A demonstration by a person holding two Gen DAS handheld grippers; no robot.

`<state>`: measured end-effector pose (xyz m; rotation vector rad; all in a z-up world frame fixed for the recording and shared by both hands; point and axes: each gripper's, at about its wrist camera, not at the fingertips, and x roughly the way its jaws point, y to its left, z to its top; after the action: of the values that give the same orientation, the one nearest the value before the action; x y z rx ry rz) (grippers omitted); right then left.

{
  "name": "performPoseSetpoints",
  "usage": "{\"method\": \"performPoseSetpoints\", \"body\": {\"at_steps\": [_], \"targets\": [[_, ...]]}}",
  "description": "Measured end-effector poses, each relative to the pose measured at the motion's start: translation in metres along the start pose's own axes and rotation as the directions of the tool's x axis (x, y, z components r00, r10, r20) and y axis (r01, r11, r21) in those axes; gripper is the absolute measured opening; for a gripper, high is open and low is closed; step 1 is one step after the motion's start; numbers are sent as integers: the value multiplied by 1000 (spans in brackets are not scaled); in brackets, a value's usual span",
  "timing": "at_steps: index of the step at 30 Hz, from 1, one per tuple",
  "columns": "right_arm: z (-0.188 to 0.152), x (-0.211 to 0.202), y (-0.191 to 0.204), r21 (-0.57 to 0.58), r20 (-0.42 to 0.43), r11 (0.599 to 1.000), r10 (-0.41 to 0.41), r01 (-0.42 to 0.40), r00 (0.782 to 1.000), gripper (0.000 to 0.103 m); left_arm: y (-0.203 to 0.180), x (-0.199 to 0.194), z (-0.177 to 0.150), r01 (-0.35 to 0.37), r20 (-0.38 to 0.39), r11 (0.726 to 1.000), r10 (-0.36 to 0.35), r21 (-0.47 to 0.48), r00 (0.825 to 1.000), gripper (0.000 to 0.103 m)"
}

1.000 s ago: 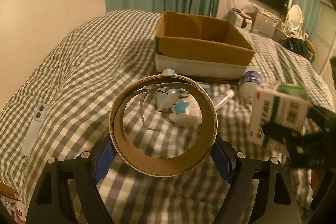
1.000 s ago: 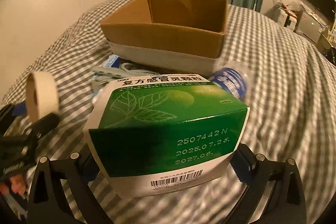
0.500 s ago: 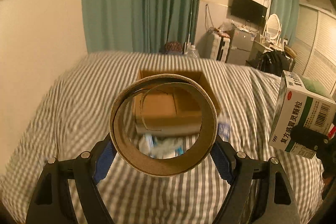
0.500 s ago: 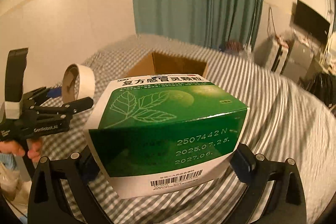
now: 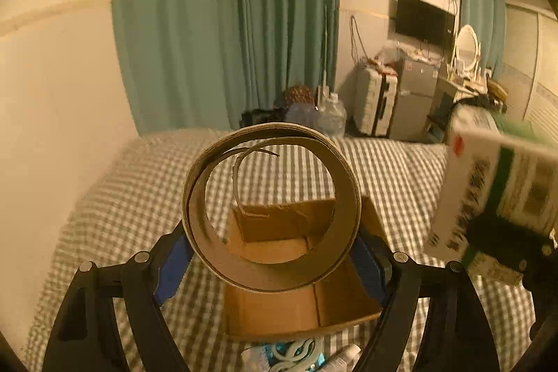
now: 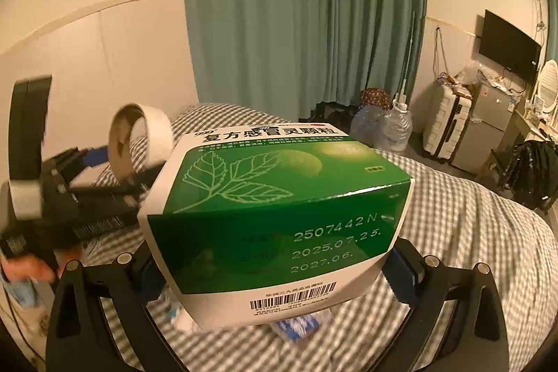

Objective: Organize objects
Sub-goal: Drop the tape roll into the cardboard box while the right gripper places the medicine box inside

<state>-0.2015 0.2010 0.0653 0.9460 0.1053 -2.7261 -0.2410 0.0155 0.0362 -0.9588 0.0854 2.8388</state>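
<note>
My left gripper [image 5: 270, 255] is shut on a brown cardboard tape roll [image 5: 334, 232], held upright above an open cardboard box [image 5: 296, 309] on the checked bed. The roll also shows in the right wrist view [image 6: 146, 135]. My right gripper [image 6: 275, 271] is shut on a green and white medicine box [image 6: 275, 218], held high over the bed. The medicine box also shows in the left wrist view [image 5: 495, 194], to the right of the roll. The cardboard box is hidden in the right wrist view.
Small white and blue items [image 5: 296, 358] lie on the bed [image 5: 115, 204] just in front of the cardboard box. Green curtains [image 5: 223, 23], a suitcase [image 5: 375, 107], a small fridge and a wall TV stand beyond the bed.
Both grippers rose from low over the bed. The left one now looks down into the cardboard box. The right one has come closer to the left, still holding the medicine box.
</note>
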Motion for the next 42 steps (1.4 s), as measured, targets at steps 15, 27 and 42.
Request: {"method": "performPoseSetpoints", "body": {"at_steps": [15, 27, 42], "targets": [[-22, 156, -12, 69, -125, 997, 55, -47, 991, 101, 6, 113, -54, 7, -115, 1000, -9, -11, 993, 92], [-6, 73, -8, 33, 7, 999, 17, -18, 1000, 103, 14, 0, -32, 0, 26, 998, 2, -57, 1000, 103], [-28, -108, 24, -50, 240, 993, -88, 103, 967, 103, 2, -136, -62, -32, 180, 999, 33, -6, 983, 103]]}}
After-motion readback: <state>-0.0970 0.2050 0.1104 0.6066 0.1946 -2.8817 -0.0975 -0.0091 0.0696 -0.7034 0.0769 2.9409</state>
